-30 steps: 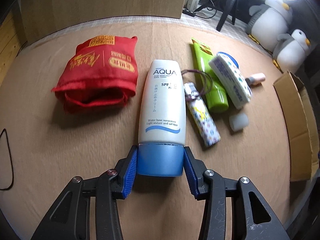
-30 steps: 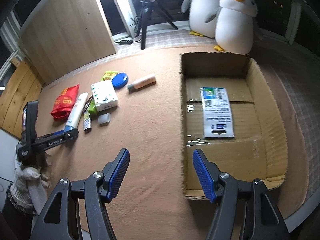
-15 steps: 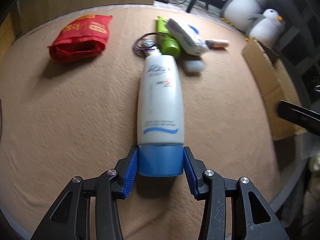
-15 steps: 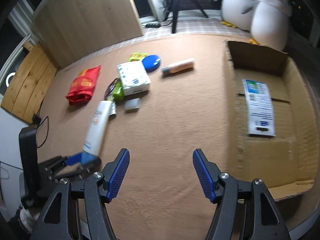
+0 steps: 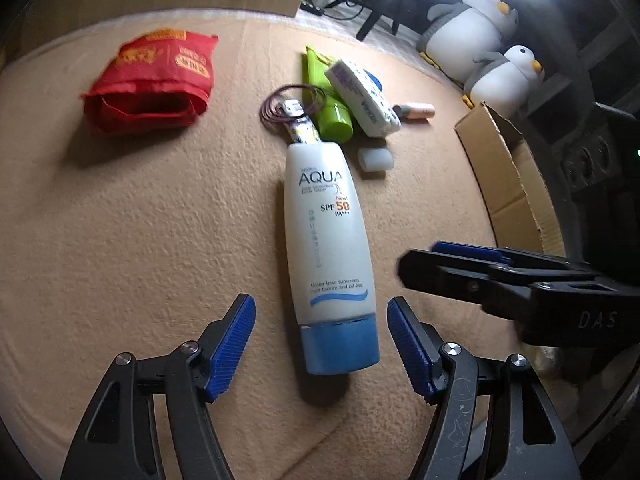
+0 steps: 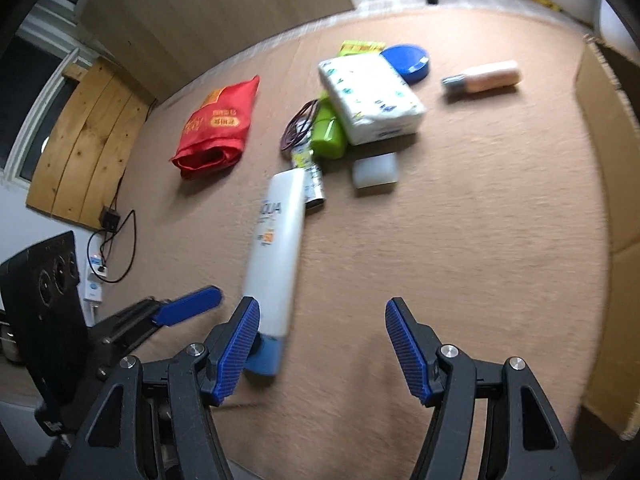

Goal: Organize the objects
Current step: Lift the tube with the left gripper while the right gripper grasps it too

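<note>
A white sunscreen bottle (image 5: 326, 248) with a blue cap lies flat on the tan mat, cap toward me. My left gripper (image 5: 320, 334) stands around the cap with its jaws opening, and the blue pads are clear of the cap on both sides. The same sunscreen bottle (image 6: 276, 240) shows in the right wrist view, its cap just past the left finger of my right gripper (image 6: 322, 340), which is open and holds nothing. The right gripper's arm reaches in from the right in the left wrist view.
Beyond the bottle lie a red pouch (image 5: 150, 84), a green tube (image 5: 326, 100), a tissue pack (image 6: 370, 96), a blue lid (image 6: 406, 60), a peach bottle (image 6: 486, 76), a small clear cap (image 6: 376, 168) and a hair band. An open cardboard box (image 5: 508, 184) stands at the right.
My left gripper dragged the sunscreen bottle toward the near edge, then let go of its cap and spread its jaws. My right gripper swung left and down toward the bottle.
</note>
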The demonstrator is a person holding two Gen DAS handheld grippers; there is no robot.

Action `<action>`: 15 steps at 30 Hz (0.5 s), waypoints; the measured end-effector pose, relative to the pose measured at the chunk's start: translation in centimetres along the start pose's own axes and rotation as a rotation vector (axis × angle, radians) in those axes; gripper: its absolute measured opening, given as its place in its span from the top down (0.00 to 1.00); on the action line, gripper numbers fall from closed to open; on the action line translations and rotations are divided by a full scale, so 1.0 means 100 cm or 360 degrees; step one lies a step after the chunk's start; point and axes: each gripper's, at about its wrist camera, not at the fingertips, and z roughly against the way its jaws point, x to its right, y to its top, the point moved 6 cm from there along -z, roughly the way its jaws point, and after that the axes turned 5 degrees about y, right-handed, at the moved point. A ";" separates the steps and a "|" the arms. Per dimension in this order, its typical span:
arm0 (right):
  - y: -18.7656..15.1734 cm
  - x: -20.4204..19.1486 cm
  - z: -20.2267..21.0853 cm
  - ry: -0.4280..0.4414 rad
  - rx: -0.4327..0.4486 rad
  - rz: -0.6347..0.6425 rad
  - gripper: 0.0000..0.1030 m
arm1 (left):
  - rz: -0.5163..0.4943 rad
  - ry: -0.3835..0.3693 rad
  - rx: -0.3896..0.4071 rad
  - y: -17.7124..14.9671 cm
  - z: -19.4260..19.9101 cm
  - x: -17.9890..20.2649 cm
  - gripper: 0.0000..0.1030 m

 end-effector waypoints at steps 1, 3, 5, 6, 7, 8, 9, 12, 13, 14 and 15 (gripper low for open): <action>0.001 -0.001 -0.003 0.0009 -0.0014 -0.0005 0.40 | -0.0002 -0.0022 -0.0013 0.002 -0.005 0.001 0.31; 0.003 -0.004 -0.010 0.0021 -0.0044 -0.0014 0.40 | -0.0002 -0.0041 -0.0030 0.001 -0.009 0.001 0.31; 0.004 -0.006 -0.015 0.0026 -0.0064 -0.0009 0.41 | 0.0000 -0.0062 -0.0043 0.000 -0.012 0.002 0.33; 0.005 -0.008 -0.017 0.0021 -0.0074 -0.0002 0.42 | 0.0001 -0.0075 -0.0050 -0.001 -0.013 0.002 0.35; 0.005 -0.008 -0.018 0.0018 -0.0080 0.0002 0.45 | 0.0000 -0.0082 -0.0052 -0.001 -0.015 0.003 0.37; 0.005 -0.009 -0.021 0.0015 -0.0093 0.0008 0.49 | -0.0005 -0.0084 -0.0049 -0.002 -0.014 0.003 0.38; 0.006 -0.009 -0.024 0.0012 -0.0105 0.0008 0.50 | -0.0011 -0.0091 -0.0047 -0.001 -0.015 0.004 0.39; 0.006 -0.008 -0.026 0.0037 -0.0122 -0.0001 0.52 | -0.0020 -0.0101 -0.0051 -0.001 -0.017 0.008 0.42; 0.007 -0.008 -0.026 0.0037 -0.0125 0.0000 0.52 | -0.0025 -0.0094 -0.0047 -0.001 -0.017 0.009 0.42; 0.008 -0.009 -0.027 0.0032 -0.0126 0.0005 0.52 | -0.0028 -0.0092 -0.0046 -0.001 -0.018 0.010 0.42; 0.008 -0.009 -0.027 0.0030 -0.0127 0.0009 0.52 | -0.0028 -0.0097 -0.0045 -0.001 -0.018 0.011 0.42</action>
